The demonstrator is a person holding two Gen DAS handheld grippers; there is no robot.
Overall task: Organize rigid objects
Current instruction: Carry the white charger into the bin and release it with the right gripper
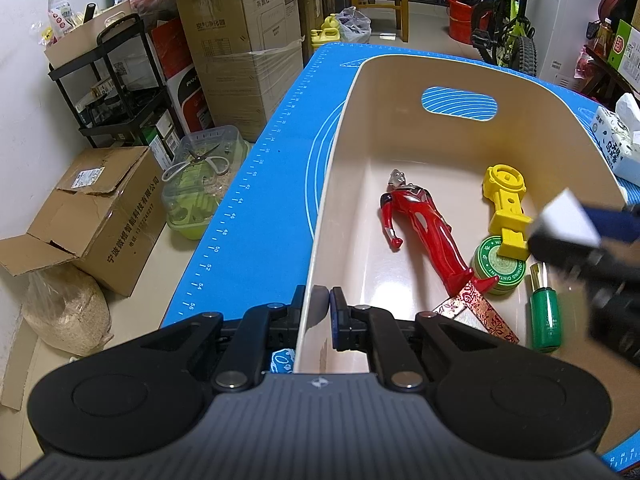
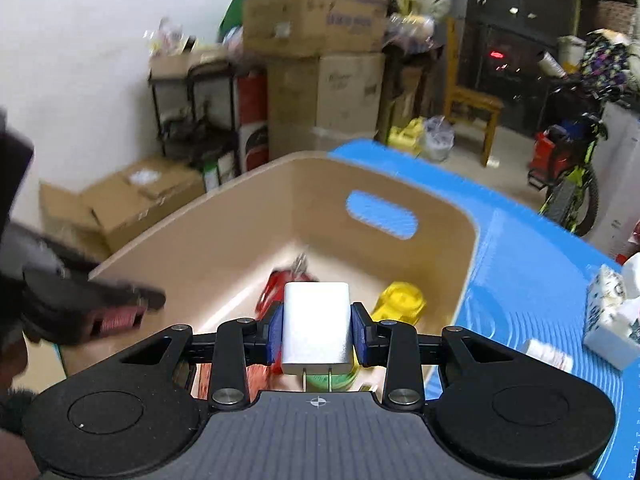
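A beige bin (image 1: 400, 76) stands on the blue mat (image 1: 264, 184). My left gripper (image 1: 318, 300) is shut on the bin's near left wall, one finger outside and one inside. In the bin lie a red figure (image 1: 424, 224), a yellow toy (image 1: 506, 204), a green round tin (image 1: 500, 270), a green bottle (image 1: 544, 312) and a red patterned box (image 1: 480, 312). My right gripper (image 2: 317, 328) is shut on a white plug adapter (image 2: 316, 324), its prongs pointing back at the camera, above the bin (image 2: 248, 216). In the left wrist view the adapter (image 1: 568, 220) hangs blurred over the bin's right side.
Tissue packs (image 1: 618, 140) and a small white bottle (image 2: 548, 354) lie on the mat right of the bin. Cardboard boxes (image 1: 96, 216), a black shelf (image 1: 116, 88), a clear container with scissors (image 1: 200, 176) and a sack crowd the floor to the left. A bicycle (image 1: 508, 28) and a chair stand behind.
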